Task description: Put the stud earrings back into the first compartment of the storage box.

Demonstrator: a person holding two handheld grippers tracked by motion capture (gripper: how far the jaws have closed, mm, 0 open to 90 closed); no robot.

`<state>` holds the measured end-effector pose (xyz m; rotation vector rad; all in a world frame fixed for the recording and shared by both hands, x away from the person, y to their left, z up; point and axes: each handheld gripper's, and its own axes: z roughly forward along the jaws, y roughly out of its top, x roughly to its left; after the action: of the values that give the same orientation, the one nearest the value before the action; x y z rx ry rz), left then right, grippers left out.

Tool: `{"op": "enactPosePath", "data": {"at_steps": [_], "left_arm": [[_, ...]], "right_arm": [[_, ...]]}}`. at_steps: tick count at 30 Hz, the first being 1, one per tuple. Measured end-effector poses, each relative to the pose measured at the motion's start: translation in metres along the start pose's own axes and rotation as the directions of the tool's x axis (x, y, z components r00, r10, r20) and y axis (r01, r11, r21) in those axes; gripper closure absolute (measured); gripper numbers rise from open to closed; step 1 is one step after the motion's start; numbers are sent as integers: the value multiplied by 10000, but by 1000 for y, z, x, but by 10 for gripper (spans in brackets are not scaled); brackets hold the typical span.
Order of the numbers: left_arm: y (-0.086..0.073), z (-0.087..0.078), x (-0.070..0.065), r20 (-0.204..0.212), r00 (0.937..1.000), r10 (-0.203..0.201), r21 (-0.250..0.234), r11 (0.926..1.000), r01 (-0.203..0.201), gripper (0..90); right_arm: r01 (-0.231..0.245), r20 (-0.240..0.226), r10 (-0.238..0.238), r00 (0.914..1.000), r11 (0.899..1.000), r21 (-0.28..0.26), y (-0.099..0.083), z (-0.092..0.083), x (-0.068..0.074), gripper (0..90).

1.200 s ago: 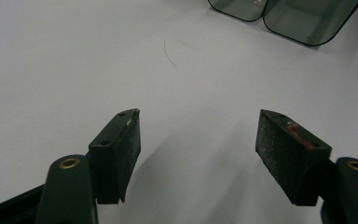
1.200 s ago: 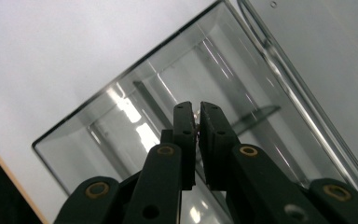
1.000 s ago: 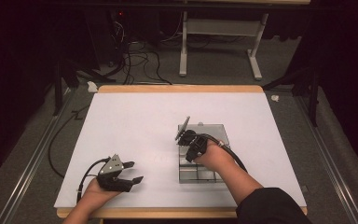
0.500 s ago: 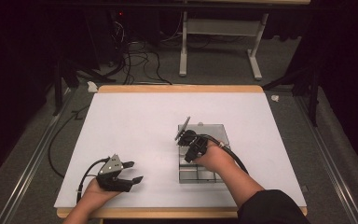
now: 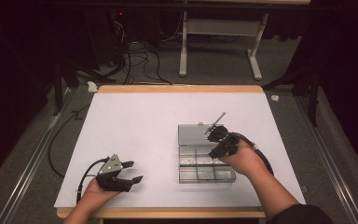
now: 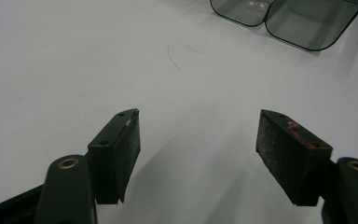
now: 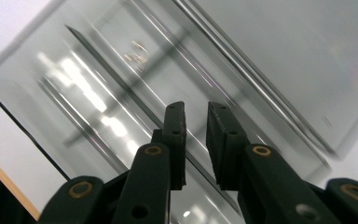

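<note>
I see the clear plastic compartment box (image 5: 204,156) lying flat on the white table top (image 5: 144,126), right of centre and toward the near edge, its lid folded open toward the far edge. My right gripper (image 5: 220,140) hangs over the box's right side, at the hinge line between lid and tray. In the right gripper view, its jaws stand a narrow gap apart, having just been opening, with nothing between them; the box (image 7: 168,70) lies blurred under them, and something small glints in one compartment, possibly a metal clip, though the blur leaves me unsure. A thin grey rod (image 5: 215,123) sticks up at a slant by the right gripper; I can't tell what it belongs to.

My left gripper (image 5: 131,171) rests near the table's near-left corner, well apart from the box. In the left gripper view its jaws stand wide apart, empty over bare white table (image 6: 74,60), with rounded corners of the box (image 6: 303,23) at the top edge.
</note>
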<state>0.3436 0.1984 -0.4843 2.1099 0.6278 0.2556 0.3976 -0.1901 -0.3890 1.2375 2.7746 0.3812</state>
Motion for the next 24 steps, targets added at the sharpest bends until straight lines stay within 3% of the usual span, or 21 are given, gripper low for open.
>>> {"op": "enactPosePath", "data": {"at_steps": [10, 15, 20, 24], "left_arm": [[0, 0, 1, 101, 9999, -40, -18, 10000, 40, 308], [0, -1, 2, 65, 9998, -178, -88, 9998, 179, 307], [0, -1, 1, -27, 9999, -129, -67, 9999, 129, 306], [0, -1, 1, -78, 9999, -143, -94, 9999, 142, 305]], "right_arm": [[-1252, 472, 1266, 9908, 9916, -310, -53, -17, -41, 728], [-1637, 617, 1681, 9838, 9840, -705, -73, -18, -54, 641], [-2158, 685, 2314, 9704, 9592, -1824, -96, -12, -62, 531], [-2486, 645, 2784, 9583, 9235, -2922, -115, 3, -64, 476]]}}
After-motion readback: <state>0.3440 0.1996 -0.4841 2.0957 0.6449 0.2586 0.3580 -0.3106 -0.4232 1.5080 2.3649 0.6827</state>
